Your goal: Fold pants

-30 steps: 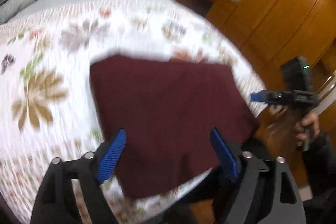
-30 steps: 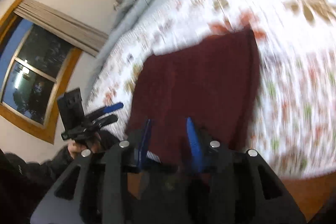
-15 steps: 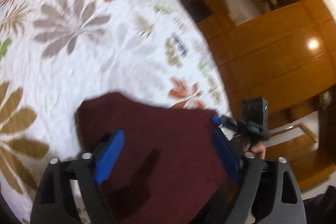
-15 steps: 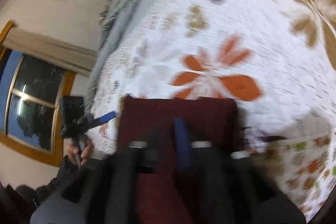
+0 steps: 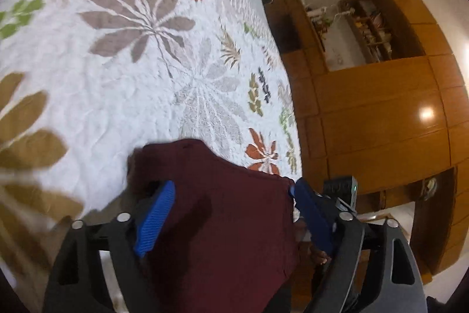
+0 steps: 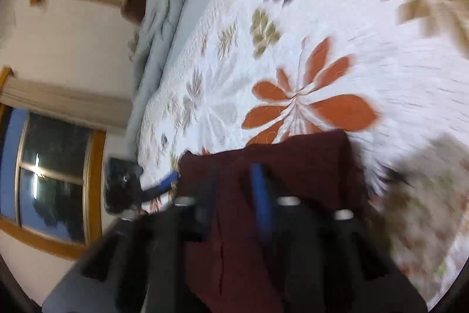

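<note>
The maroon pants [image 5: 222,213] lie folded on the floral bedspread [image 5: 123,55] near the bed's edge. My left gripper [image 5: 231,195] is open, its blue fingers [image 5: 155,217] wide apart over the fabric on either side. In the right wrist view the pants [image 6: 293,166] fill the lower middle. My right gripper [image 6: 234,181] sits low over them, blurred; one blue finger [image 6: 261,198] shows, the other is hidden by fabric and blur. The left gripper also shows in the right wrist view [image 6: 159,185] at the pants' left edge.
Wooden wardrobes [image 5: 381,122] stand to the right of the bed. A grey blanket [image 6: 158,28] lies bunched at the head of the bed. A window [image 6: 52,178] with curtains is on the wall to the left.
Both grippers have dropped and moved in close over the pants, which now fill the lower part of each view. The right gripper's view has become blurred.
</note>
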A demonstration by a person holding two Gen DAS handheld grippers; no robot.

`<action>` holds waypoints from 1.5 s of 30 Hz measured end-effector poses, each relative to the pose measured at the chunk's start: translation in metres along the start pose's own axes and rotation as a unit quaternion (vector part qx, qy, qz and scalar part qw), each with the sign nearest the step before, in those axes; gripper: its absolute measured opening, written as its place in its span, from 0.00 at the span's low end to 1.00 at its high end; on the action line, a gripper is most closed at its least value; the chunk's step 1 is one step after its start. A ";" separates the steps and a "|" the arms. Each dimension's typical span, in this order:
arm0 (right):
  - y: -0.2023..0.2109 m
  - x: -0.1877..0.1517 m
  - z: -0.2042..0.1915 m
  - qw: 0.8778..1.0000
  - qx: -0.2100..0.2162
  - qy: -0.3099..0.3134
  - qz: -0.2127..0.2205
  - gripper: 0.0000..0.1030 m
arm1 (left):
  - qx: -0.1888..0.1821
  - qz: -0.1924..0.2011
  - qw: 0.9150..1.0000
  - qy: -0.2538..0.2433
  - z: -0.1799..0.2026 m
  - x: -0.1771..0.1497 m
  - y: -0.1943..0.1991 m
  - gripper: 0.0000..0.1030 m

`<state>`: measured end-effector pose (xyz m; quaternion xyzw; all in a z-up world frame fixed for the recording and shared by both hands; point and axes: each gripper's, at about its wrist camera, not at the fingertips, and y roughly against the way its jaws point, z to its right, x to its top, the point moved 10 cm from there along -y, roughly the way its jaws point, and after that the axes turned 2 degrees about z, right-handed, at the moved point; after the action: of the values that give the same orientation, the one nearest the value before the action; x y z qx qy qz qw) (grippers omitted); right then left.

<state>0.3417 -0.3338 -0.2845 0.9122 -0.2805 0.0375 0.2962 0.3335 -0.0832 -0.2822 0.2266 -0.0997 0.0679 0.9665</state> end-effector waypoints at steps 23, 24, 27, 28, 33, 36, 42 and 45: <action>0.025 -0.053 0.059 0.994 0.008 -0.008 -0.111 0.97 | 0.015 -0.089 0.996 0.013 -0.031 -0.085 0.005 0.94; 0.017 -0.055 0.056 0.992 0.010 -0.002 -0.126 0.97 | 0.015 -0.094 0.995 0.012 -0.030 -0.085 0.001 0.95; -0.002 -0.056 0.052 0.988 -0.007 0.009 -0.153 0.97 | 0.008 -0.102 0.995 0.018 -0.029 -0.083 -0.008 0.96; -0.006 -0.058 0.050 0.987 -0.010 0.013 -0.161 0.98 | 0.004 -0.105 0.994 0.023 -0.028 -0.082 -0.010 0.96; -0.002 -0.070 0.038 0.982 -0.014 0.032 -0.188 0.98 | 0.006 -0.118 0.993 -0.002 -0.011 -0.089 -0.015 0.96; -0.007 -0.065 0.051 0.982 -0.016 0.011 -0.190 0.98 | 0.018 -0.129 0.991 0.027 -0.030 -0.091 -0.019 0.96; -0.023 -0.078 0.037 0.976 -0.036 0.055 -0.207 0.98 | 0.021 -0.162 0.987 0.001 -0.024 -0.107 -0.033 0.96; -0.023 -0.068 0.040 0.978 -0.013 0.019 -0.205 0.98 | -0.002 -0.153 0.988 0.027 -0.025 -0.101 -0.024 0.93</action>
<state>0.2927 -0.3075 -0.3451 0.9455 -0.0820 -0.0106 0.3150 0.2438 -0.1024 -0.3367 0.2357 -0.0380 -0.0745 0.9682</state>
